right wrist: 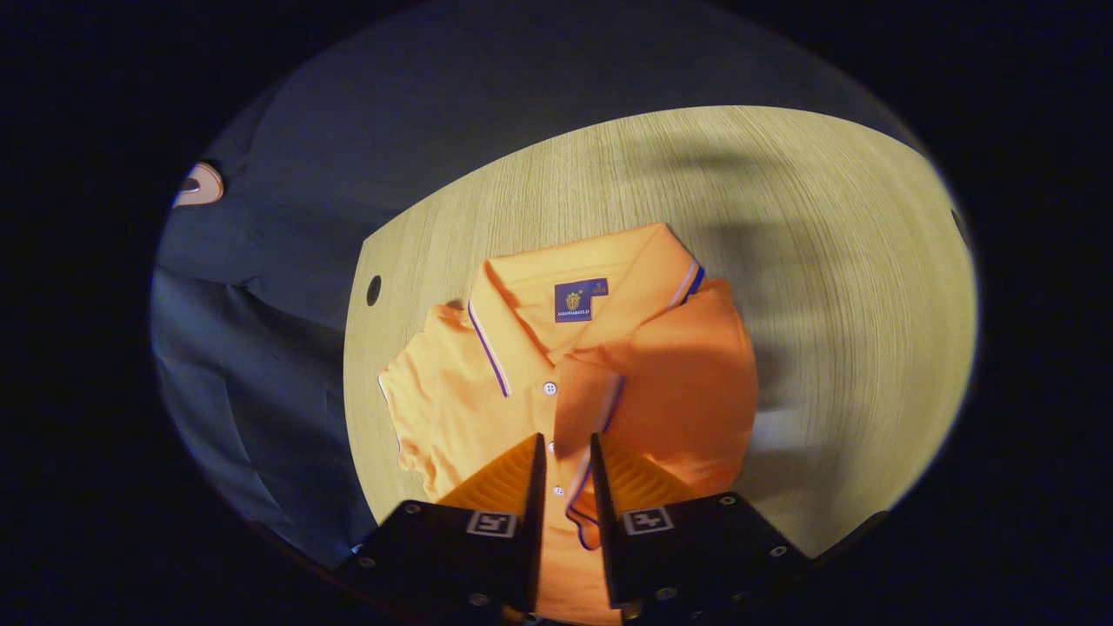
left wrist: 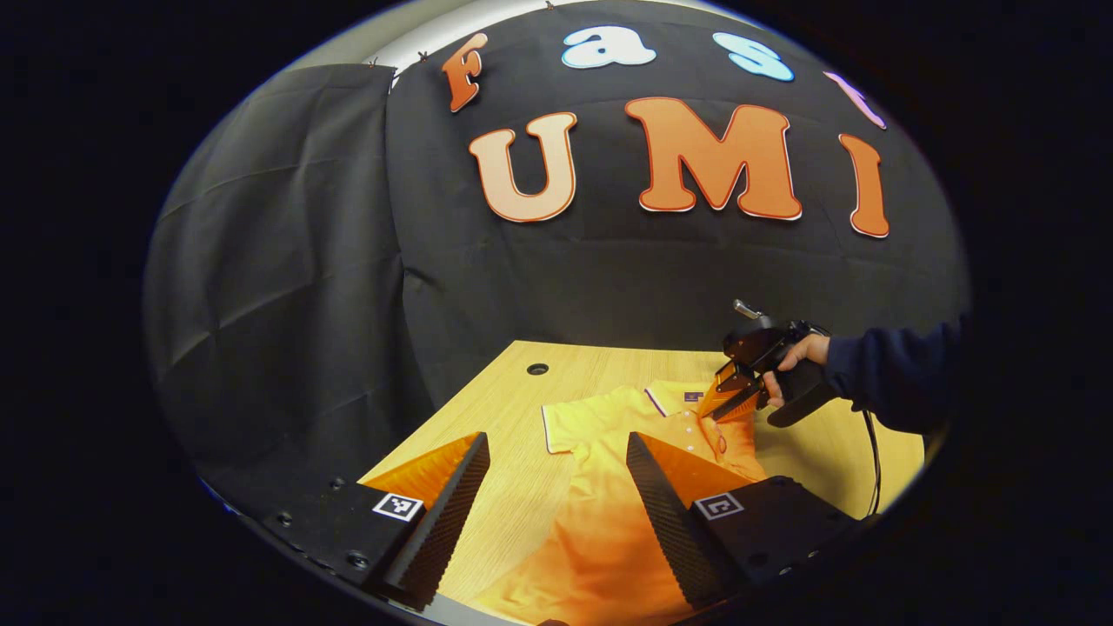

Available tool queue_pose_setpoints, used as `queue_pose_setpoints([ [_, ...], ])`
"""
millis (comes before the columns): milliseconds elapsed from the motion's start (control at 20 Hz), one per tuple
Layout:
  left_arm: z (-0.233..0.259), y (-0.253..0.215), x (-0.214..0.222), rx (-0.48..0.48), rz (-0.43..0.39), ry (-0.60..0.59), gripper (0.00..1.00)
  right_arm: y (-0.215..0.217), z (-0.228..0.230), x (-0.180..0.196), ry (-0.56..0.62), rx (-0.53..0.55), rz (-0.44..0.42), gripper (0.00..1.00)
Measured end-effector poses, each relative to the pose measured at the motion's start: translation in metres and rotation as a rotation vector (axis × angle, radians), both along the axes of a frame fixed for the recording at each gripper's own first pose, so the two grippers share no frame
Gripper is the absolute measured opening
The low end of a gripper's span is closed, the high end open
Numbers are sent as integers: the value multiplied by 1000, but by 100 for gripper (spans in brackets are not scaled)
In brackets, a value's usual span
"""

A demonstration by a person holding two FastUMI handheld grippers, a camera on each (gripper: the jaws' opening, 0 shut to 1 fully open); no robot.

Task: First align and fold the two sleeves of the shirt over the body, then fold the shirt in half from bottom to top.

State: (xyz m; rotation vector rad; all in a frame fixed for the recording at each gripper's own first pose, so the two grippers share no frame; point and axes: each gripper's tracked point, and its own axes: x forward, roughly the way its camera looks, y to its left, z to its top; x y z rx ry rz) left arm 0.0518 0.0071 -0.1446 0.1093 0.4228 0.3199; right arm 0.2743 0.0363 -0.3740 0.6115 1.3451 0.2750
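Note:
An orange polo shirt [left wrist: 600, 522] [right wrist: 513, 348] lies face up on the wooden table [left wrist: 513, 391] [right wrist: 783, 217], collar at the far end. One sleeve [right wrist: 687, 382] is folded in over the chest, and its striped hem runs down between the fingers of my right gripper [right wrist: 567, 441]. Those fingers stand a narrow gap apart, with the placket buttons showing in the gap. The other sleeve [left wrist: 578, 422] [right wrist: 417, 391] lies spread out flat. My left gripper [left wrist: 556, 443] hangs wide open above the shirt's lower body, nothing between its fingers. The right gripper [left wrist: 715, 413] hovers by the collar.
A hand [left wrist: 804, 352] in a dark sleeve [left wrist: 896, 374] holds the right gripper, and a cable [left wrist: 872, 461] trails from it over the table. A round hole [left wrist: 537, 369] [right wrist: 374, 289] sits in the tabletop near the far corner. Black cloth walls close in behind.

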Motion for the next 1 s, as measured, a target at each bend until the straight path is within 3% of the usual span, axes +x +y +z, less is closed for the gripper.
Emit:
queue_pose_setpoints([
  [200, -4, 3, 1, -18, -5, 11, 97, -8, 5, -6, -46, -23, 39, 76],
  [300, -11, 8, 5, -44, -7, 19, 97, -12, 11, -6, -72, -18, 20, 83],
  [550, -26, 27, 31, -179, -5, 58, 97, -30, 18, -19, -113, -58, -7, 89],
  [750, -67, 49, 53, -277, -5, 203, 98, -41, 30, -34, -158, -90, -54, 90],
  [1000, -107, 74, 108, -349, -76, 340, 98, -58, 41, -66, -194, -186, -104, 93],
])
